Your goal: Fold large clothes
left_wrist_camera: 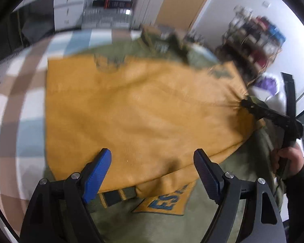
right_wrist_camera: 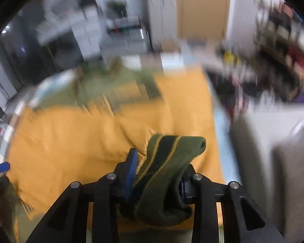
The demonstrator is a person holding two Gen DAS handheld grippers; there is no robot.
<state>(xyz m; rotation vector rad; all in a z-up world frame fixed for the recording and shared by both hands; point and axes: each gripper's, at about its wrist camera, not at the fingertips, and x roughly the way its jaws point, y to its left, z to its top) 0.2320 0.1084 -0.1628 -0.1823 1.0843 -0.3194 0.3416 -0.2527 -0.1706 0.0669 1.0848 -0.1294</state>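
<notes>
My right hand-held gripper [right_wrist_camera: 158, 174] is clamped on a dark green ribbed cuff [right_wrist_camera: 172, 156] with thin yellow stripes; the knit bunches between the 2 blue pads and spills over them. In the left wrist view that same gripper pinches the yellow cloth at its right edge, creases fanning out from the pinch, with my hand [left_wrist_camera: 289, 158] on its handle. My left hand-held gripper [left_wrist_camera: 152, 168] hangs wide, nothing between its fingers, just above the near edge of the jacket [left_wrist_camera: 135, 109].

The jacket lies spread across the surface [left_wrist_camera: 16, 93], which wears a checked cloth of white, pale blue and brown. Its yellow lining faces up; olive green shows at the far end and near me, where a yellow patch [left_wrist_camera: 168, 200] with blue letters sits beside a striped hem band. Its long axis runs from me toward the far wall.

Beyond are grey cabinets [left_wrist_camera: 71, 6], a tan door [left_wrist_camera: 184, 2] and a cluttered rack [left_wrist_camera: 257, 36] on the right. Both views are smeared by motion; I cannot read the patch's full lettering, and the rack's contents are a blur.
</notes>
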